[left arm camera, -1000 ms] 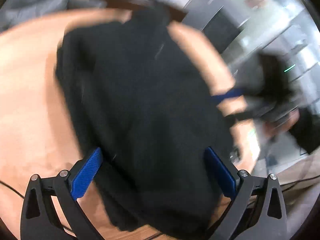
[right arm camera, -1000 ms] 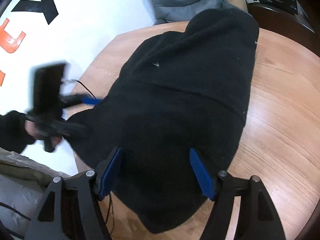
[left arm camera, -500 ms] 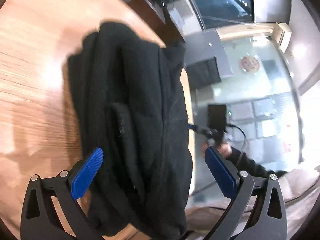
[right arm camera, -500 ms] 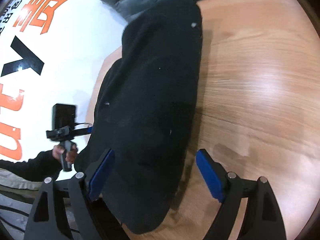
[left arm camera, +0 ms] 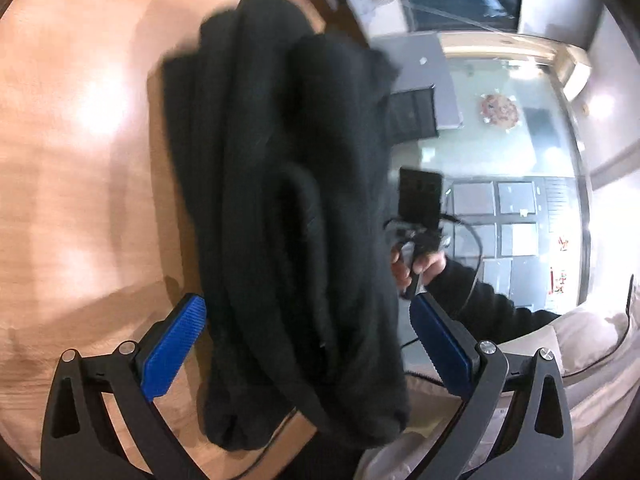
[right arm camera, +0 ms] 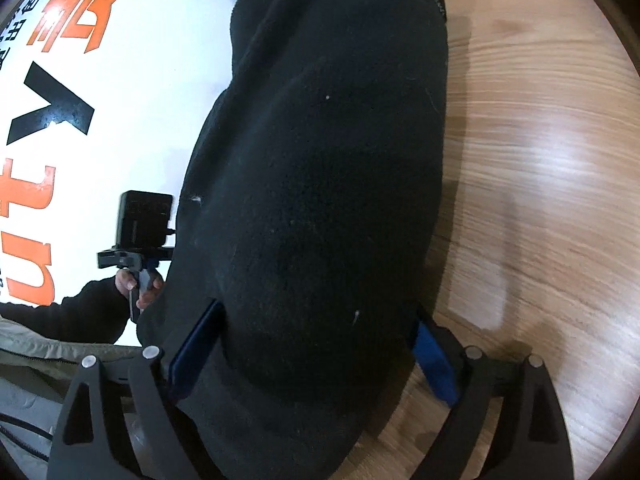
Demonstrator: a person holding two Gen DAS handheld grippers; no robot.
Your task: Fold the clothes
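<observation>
Black fleece garment is bunched into a long folded bundle lying on the round light-wood surface, along its edge, one long side hanging past the rim.

Left claw: blue pads wide apart, straddling the near end of the bundle. Gap visible between each pad and the fabric, nothing clamped.

Right claw: jaws opening, garment sits between them. Fleece bulges over both blue pads; they sit right against its sides, but no pinch shows.

From the left wrist view, the person's right hand in a black sleeve holds the other claw's handle beyond the bundle. Right wrist view shows the left hand likewise, against a white floor with orange and black lettering.
</observation>
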